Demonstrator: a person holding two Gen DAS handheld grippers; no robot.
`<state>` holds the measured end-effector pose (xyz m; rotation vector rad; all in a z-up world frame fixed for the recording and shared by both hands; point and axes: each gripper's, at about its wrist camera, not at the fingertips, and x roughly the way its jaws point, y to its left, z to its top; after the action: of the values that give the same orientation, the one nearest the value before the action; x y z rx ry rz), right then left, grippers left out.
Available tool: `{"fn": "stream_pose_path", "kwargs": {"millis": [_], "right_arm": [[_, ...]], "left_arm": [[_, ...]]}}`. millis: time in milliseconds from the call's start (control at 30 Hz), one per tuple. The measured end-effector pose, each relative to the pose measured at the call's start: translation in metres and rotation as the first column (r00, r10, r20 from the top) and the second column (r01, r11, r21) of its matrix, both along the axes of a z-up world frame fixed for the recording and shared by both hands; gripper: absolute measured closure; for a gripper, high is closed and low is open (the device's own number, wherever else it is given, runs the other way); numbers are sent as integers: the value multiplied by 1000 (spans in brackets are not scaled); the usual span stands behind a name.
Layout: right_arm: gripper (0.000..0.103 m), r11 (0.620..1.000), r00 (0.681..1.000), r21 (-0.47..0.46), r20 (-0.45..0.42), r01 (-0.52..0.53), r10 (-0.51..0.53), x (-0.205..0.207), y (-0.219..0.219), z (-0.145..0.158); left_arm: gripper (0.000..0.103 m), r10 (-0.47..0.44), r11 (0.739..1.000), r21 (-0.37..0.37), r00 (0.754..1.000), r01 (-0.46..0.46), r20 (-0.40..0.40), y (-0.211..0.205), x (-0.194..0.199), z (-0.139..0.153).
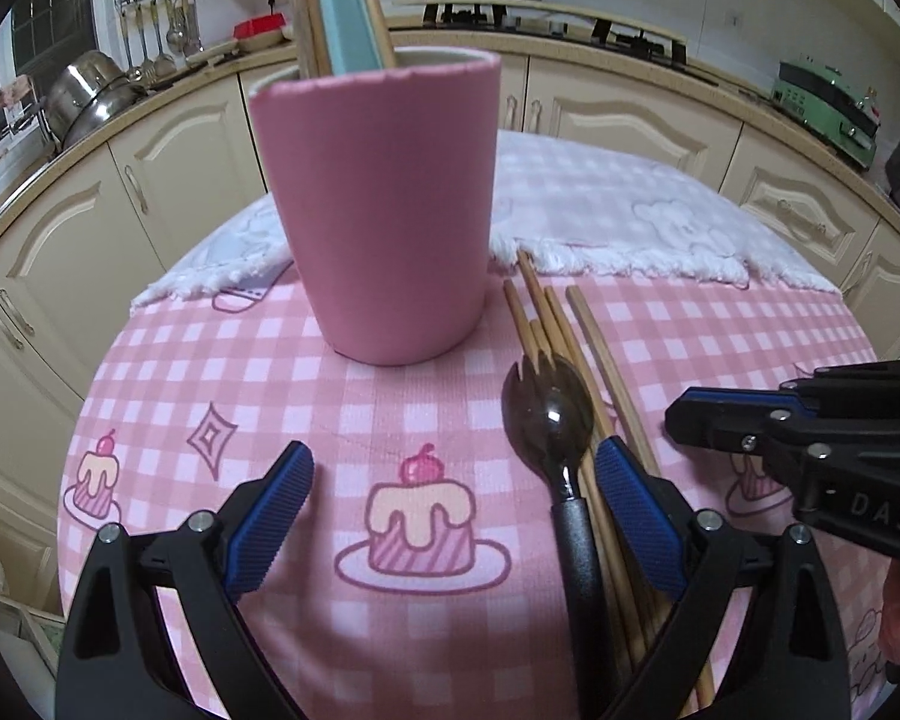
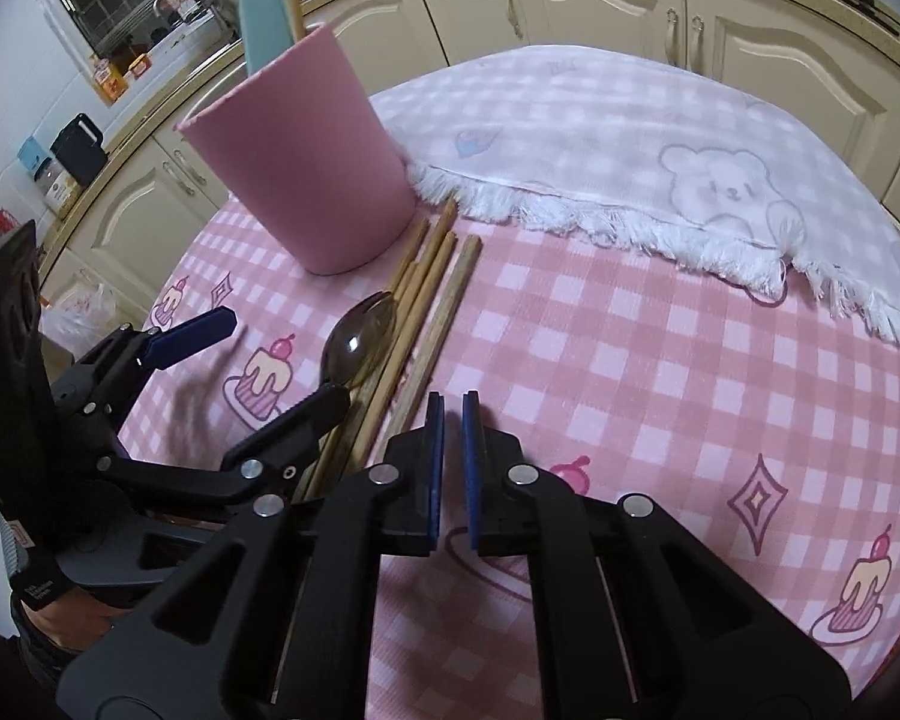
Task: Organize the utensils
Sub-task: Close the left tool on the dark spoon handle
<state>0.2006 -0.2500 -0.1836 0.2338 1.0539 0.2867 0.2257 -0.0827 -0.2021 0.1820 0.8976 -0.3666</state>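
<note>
Left wrist view, left to right: left gripper (image 1: 453, 516) has its jaws spread wide with nothing between the pads. Its right pad sits just beside the spork (image 1: 549, 420) and over the loose chopsticks (image 1: 570, 336). Pink cup (image 1: 384, 210) stands upright toward the table's far edge, partly on the fringed white cloth (image 1: 630, 222). It already holds a teal utensil (image 1: 345, 6) and more sticks. Right gripper (image 1: 690, 417) comes in from the right edge of that view, just beyond the chopsticks.

Right wrist view: the spork's bowl (image 2: 360, 342) lies touching the chopstick bundle (image 2: 426, 300), all pointing at the cup base (image 2: 330, 252). Right gripper (image 2: 452, 414) has its pads drawn together on nothing, hovering over bare pink tablecloth (image 2: 630, 390) right of the sticks.

Risks, as judgement:
- Spork and sticks lie touching, so closing the left jaws may catch both or only clip a stick.
- Sticks are round and loose, so a nudge could roll or scatter them toward the table's near edge.
- The two grippers are near each other over the pile and could collide.
- The cup is tall, sits half on soft cloth and is top-loaded, so a bump while dropping something in could tip it.
- The spork's smooth black handle may slip or swing in the pads.
</note>
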Motion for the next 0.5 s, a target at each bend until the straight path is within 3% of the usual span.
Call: {"fn": "stream_pose_path", "kwargs": {"millis": [33, 167, 233, 500], "right_arm": [[96, 1000, 1000, 1, 1, 0, 0, 1, 1, 0], [96, 1000, 1000, -5, 3, -8, 8, 5, 6, 3], [96, 1000, 1000, -7, 2, -12, 12, 7, 10, 3], [96, 995, 999, -88, -2, -39, 39, 12, 30, 5]], "left_arm": [[10, 3, 1000, -5, 1000, -3, -3, 1, 0, 0], [40, -12, 997, -75, 999, 9, -30, 10, 3, 1], [51, -31, 996, -89, 999, 28, -36, 12, 4, 3], [53, -40, 998, -59, 998, 38, -39, 16, 10, 3]]}}
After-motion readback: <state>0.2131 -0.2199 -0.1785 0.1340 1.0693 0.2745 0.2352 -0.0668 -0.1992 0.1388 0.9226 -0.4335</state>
